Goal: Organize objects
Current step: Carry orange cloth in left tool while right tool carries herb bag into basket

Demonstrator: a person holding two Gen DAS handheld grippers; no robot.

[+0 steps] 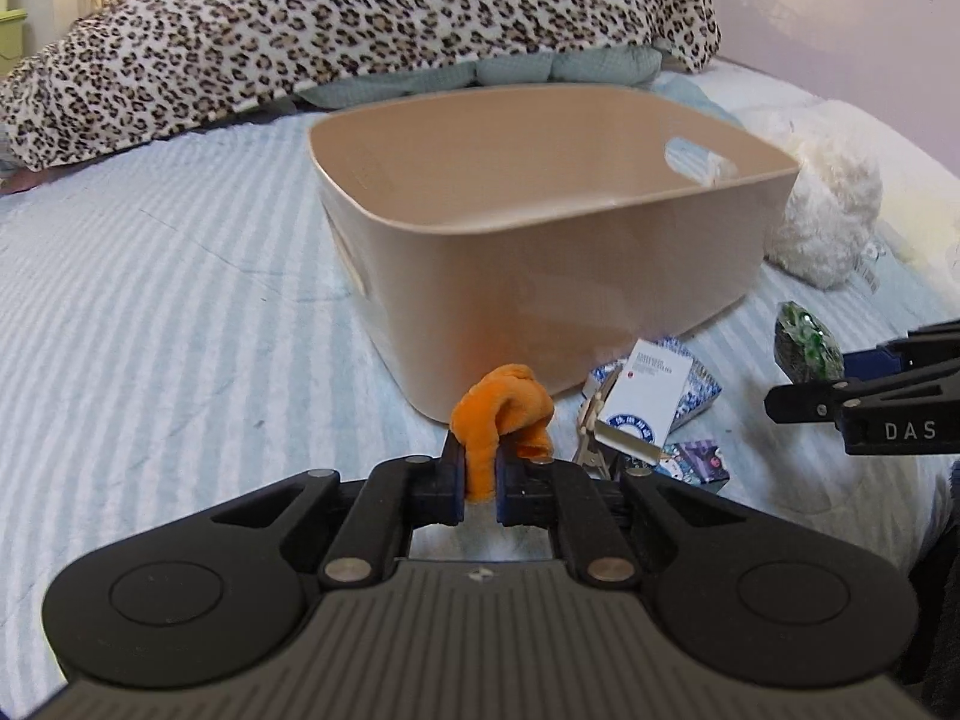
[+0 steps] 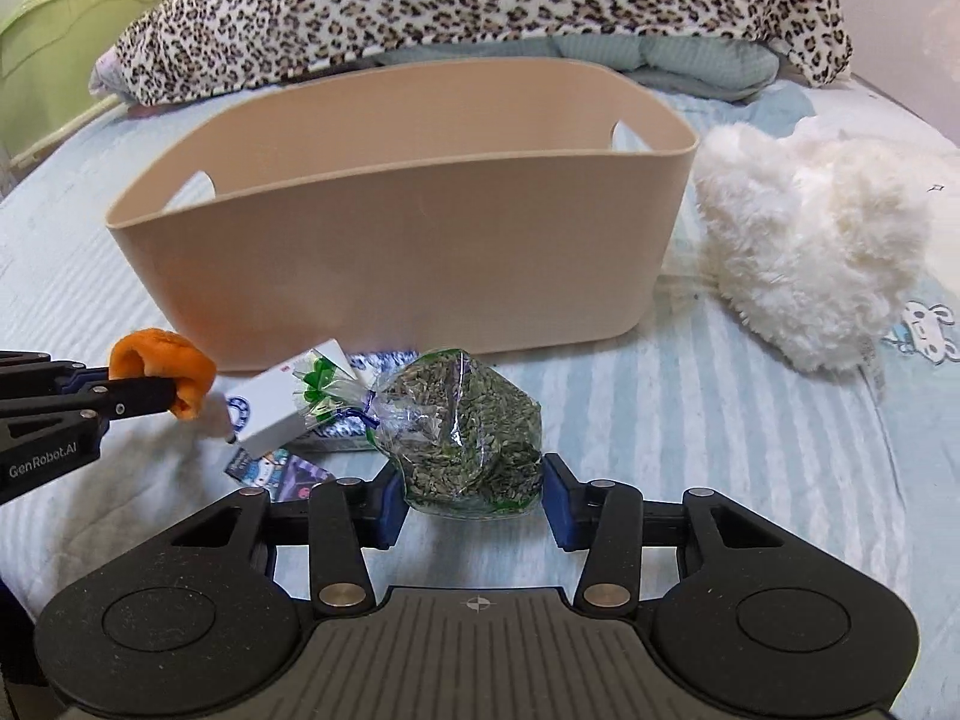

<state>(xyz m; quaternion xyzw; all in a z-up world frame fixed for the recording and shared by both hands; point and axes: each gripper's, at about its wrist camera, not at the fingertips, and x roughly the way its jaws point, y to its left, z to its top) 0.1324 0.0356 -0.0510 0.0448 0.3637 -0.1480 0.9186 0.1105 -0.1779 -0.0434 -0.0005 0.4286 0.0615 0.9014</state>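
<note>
Orange plush toy (image 1: 507, 420) pinched in the left gripper (image 1: 480, 483), clear seed bag (image 2: 465, 438) clamped in the right gripper (image 2: 474, 501): lift both above the beige bin's (image 2: 390, 240) near rim before releasing.

The left wrist camera sits just behind the left gripper (image 1: 480, 480), low over the striped bedspread (image 1: 150, 330), and looks forward and downward toward the near corner of the beige bin (image 1: 540, 252), which fills the middle of its view at close range. The right wrist camera rides behind the right gripper (image 2: 474, 501) and faces the bin's long side wall (image 2: 390, 252) from slightly farther to the right. Both views share the bin, the leopard-print blanket (image 1: 360, 18) behind it, the white box (image 2: 282, 408) and the fluffy white toy (image 2: 810, 252). Each camera also catches the other gripper at its frame edge.
</note>
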